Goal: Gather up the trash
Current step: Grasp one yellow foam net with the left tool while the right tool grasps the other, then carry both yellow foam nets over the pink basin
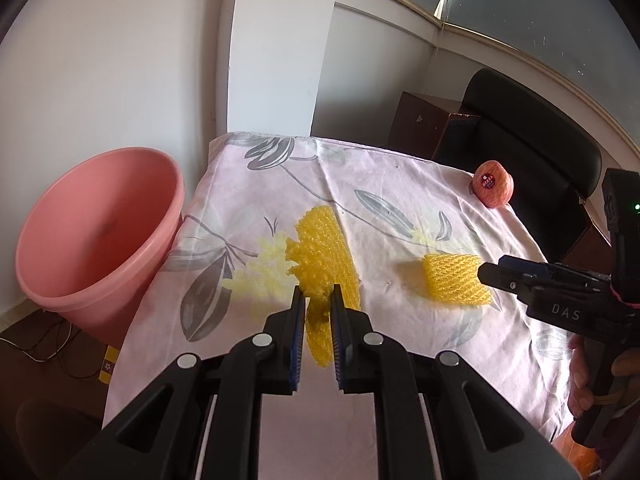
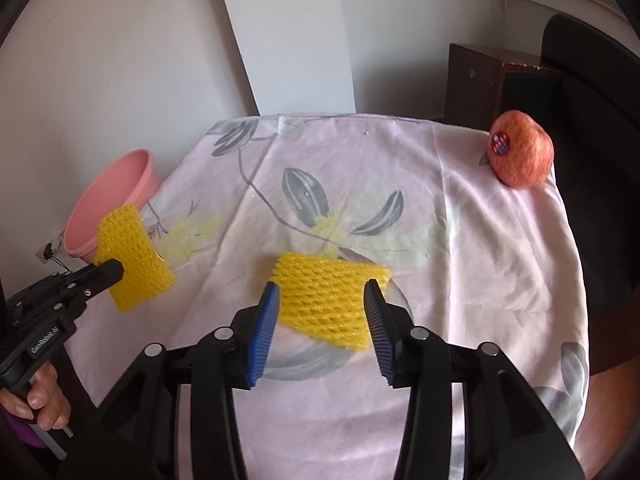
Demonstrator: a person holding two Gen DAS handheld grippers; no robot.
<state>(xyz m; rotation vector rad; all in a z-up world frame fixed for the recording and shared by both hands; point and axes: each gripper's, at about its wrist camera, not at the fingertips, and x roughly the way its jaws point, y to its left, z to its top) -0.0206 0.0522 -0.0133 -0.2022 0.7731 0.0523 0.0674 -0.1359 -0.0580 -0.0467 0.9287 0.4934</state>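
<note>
The left gripper [image 1: 316,300] pinches one yellow foam net [image 1: 320,256] between its fingers; the right gripper [image 2: 322,300] stands half-open astride a second net [image 2: 332,300]. Next, likely: close, then carry both to the pink bin [image 1: 100,232].

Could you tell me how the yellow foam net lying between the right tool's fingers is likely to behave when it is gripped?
The foam net probably squashes easily: its open mesh looks soft. It is likely very light, as the one pinched by the left tool stands up unsupported.

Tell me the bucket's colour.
Pink; the bucket shows best in the left wrist view.
</note>
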